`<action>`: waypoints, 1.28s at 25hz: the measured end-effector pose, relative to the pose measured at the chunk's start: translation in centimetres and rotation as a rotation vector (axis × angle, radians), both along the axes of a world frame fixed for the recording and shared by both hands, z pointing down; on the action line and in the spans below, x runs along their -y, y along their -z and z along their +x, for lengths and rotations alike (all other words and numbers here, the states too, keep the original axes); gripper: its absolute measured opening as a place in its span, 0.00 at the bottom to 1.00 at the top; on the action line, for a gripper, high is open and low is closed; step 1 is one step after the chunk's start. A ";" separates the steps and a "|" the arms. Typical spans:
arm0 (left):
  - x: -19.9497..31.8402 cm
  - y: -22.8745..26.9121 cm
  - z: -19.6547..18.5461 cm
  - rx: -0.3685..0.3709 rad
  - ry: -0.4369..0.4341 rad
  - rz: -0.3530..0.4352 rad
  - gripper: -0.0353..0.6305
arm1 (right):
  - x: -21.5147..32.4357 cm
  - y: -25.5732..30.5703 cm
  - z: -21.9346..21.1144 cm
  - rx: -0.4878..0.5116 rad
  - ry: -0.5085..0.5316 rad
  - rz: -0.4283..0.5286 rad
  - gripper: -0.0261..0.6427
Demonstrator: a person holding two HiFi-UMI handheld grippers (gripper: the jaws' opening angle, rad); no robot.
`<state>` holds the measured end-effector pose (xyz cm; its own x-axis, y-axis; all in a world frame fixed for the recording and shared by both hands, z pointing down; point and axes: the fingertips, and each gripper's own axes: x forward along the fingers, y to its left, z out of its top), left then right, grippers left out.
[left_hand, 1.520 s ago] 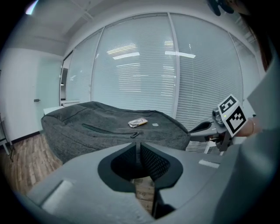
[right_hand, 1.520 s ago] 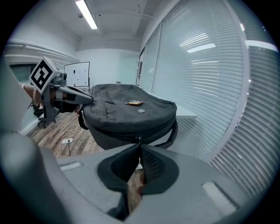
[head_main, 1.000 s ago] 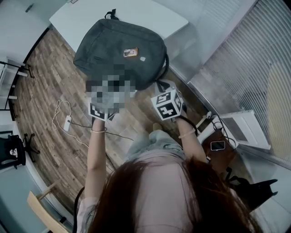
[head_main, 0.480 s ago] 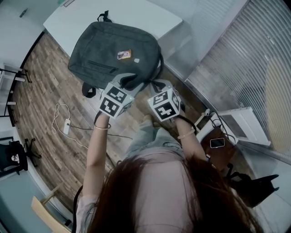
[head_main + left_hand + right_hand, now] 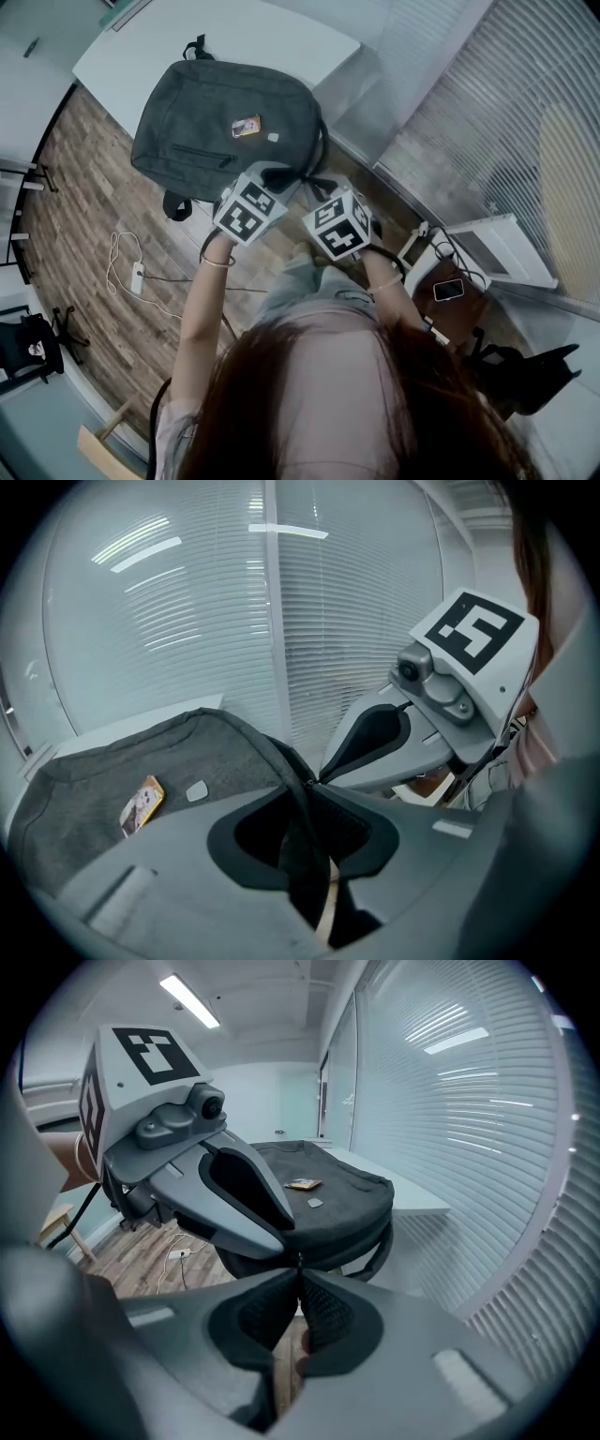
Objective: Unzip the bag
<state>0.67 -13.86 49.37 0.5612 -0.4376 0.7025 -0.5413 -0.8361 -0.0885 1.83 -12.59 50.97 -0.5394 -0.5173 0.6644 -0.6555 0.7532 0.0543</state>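
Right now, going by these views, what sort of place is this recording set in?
Probably an office or meeting room: a white table, slatted blinds along a glazed wall, and a black office chair beside wood-look flooring.

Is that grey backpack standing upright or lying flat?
Lying flat: the backpack rests on the white table with its front badge facing up, near end overhanging the edge.

White table (image 5: pixel 281 37) just ahead of my jaws, slatted blinds (image 5: pixel 487 112) beyond and right of them, wood-plank floor (image 5: pixel 84 178) beneath, ceiling strip light (image 5: pixel 189 1001) above, dark chair (image 5: pixel 28 342) far left.
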 end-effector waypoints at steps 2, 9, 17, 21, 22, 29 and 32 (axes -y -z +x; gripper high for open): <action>0.1 -0.3 0.1 -0.009 -0.014 -0.026 0.17 | 0.2 -0.1 0.2 -0.014 0.000 0.005 0.06; 0.1 -1.3 0.3 -0.048 -0.043 -0.118 0.13 | 1.2 -0.5 0.9 -0.092 -0.008 0.019 0.06; 0.2 -2.1 0.2 -0.076 -0.071 -0.169 0.13 | 3.2 -1.2 1.6 -0.145 -0.061 0.017 0.06; 0.2 -2.4 0.2 -0.069 -0.078 -0.188 0.13 | 4.2 -1.5 2.0 -0.166 -0.098 0.026 0.06; 0.1 -2.4 0.2 -0.067 -0.080 -0.194 0.13 | 4.4 -1.6 2.2 -0.170 -0.106 0.028 0.06; 0.1 -3.2 0.2 -0.049 -0.083 -0.225 0.13 | 5.8 -1.9 2.7 -0.181 -0.122 0.041 0.06; 0.1 -3.1 0.3 -0.052 -0.081 -0.232 0.13 | 6.5 -1.8 2.9 -0.178 -0.112 0.044 0.06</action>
